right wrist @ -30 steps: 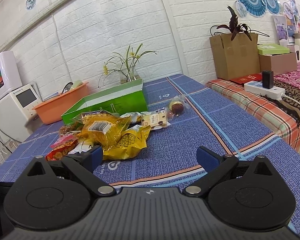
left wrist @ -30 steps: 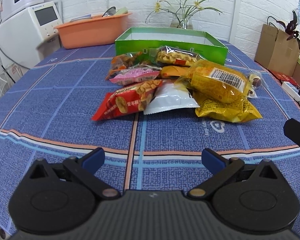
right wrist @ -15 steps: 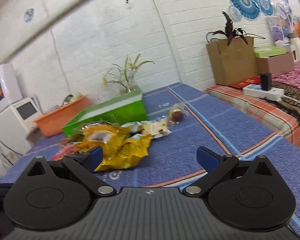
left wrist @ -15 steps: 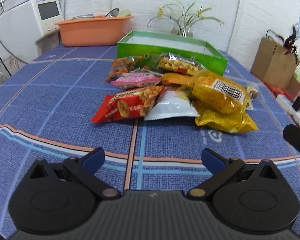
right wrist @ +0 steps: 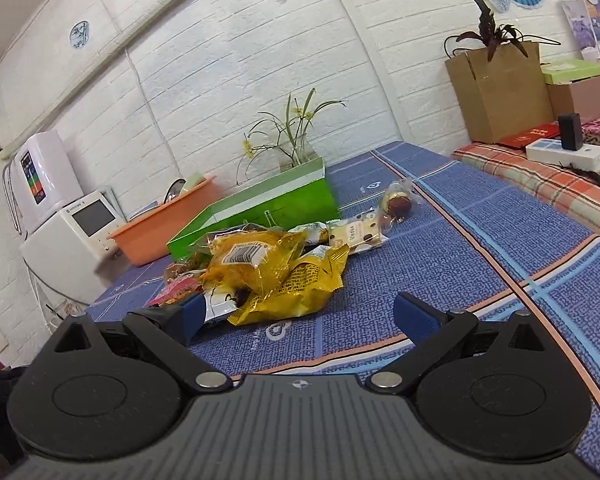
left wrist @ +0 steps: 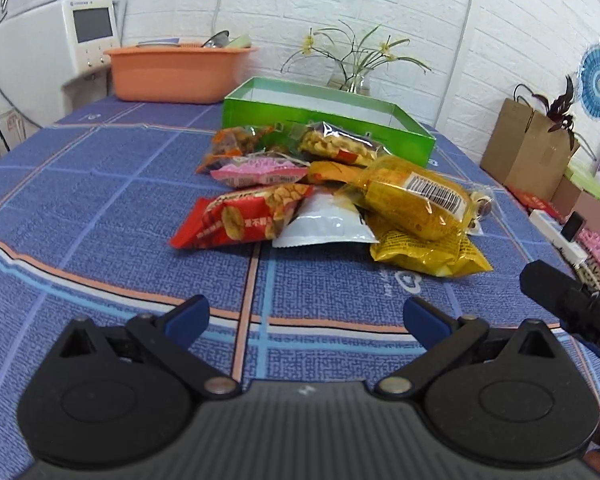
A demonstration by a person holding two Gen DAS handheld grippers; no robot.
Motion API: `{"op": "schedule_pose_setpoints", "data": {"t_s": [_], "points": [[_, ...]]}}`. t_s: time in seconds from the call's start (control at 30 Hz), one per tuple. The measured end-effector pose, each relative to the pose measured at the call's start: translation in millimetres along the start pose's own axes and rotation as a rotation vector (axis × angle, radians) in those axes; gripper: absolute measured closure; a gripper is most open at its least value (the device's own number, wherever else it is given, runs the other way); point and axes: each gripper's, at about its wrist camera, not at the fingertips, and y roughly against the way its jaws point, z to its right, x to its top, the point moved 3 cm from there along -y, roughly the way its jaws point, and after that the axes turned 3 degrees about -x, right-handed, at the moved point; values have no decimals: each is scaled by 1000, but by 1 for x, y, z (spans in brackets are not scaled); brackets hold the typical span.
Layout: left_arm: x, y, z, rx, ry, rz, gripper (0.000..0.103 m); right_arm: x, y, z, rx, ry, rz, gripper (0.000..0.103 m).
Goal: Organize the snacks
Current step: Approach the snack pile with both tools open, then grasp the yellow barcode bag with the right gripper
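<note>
A pile of snack packets lies on the blue tablecloth in front of an open green box point(left wrist: 324, 116). It holds a red packet point(left wrist: 239, 220), a white packet point(left wrist: 324, 228), a pink packet point(left wrist: 259, 170), a clear yellow pack with a barcode point(left wrist: 412, 196) and a yellow bag point(left wrist: 428, 250). My left gripper point(left wrist: 306, 320) is open and empty, short of the pile. My right gripper point(right wrist: 300, 316) is open and empty, near the yellow bag point(right wrist: 300, 284). The green box point(right wrist: 259, 208), a white cookie pack point(right wrist: 354, 234) and a round chocolate point(right wrist: 398, 202) show in the right wrist view.
An orange basin point(left wrist: 175, 74) and a white appliance point(left wrist: 47, 48) stand at the back left. A vase of flowers point(left wrist: 352, 76) stands behind the box. A brown paper bag with a plant point(left wrist: 528, 144) and a power strip point(right wrist: 564, 152) are to the right.
Both grippers have dipped lower and come slightly closer to the pile. The snacks have not moved. Both grippers stay open.
</note>
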Motion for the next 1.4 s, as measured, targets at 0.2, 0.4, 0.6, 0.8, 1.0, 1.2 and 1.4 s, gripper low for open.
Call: {"op": "schedule_pose_setpoints", "data": {"t_s": [0.2,0.4,0.6,0.8,1.0,1.2,1.4], "points": [[1,-4,-13,-32,77,-38,0,-1,1,-3,37,-6,-4,0],[7,-4,-33,26,22,7,0,8,5,-13,57,101,43,0],[31,-12,-63,47,39,55,0,33,-16,-43,111,536,95,0],[54,-50,-73,-3,57,-3,0,43,-62,-58,220,756,27,0],[57,-68,-78,-35,51,-41,0,36,-105,-65,281,842,-84,0],[58,-69,-83,-92,13,-79,0,35,-128,-64,302,839,-161,0],[60,-73,-92,-176,-84,-93,0,35,-137,-63,311,851,-226,29]]}}
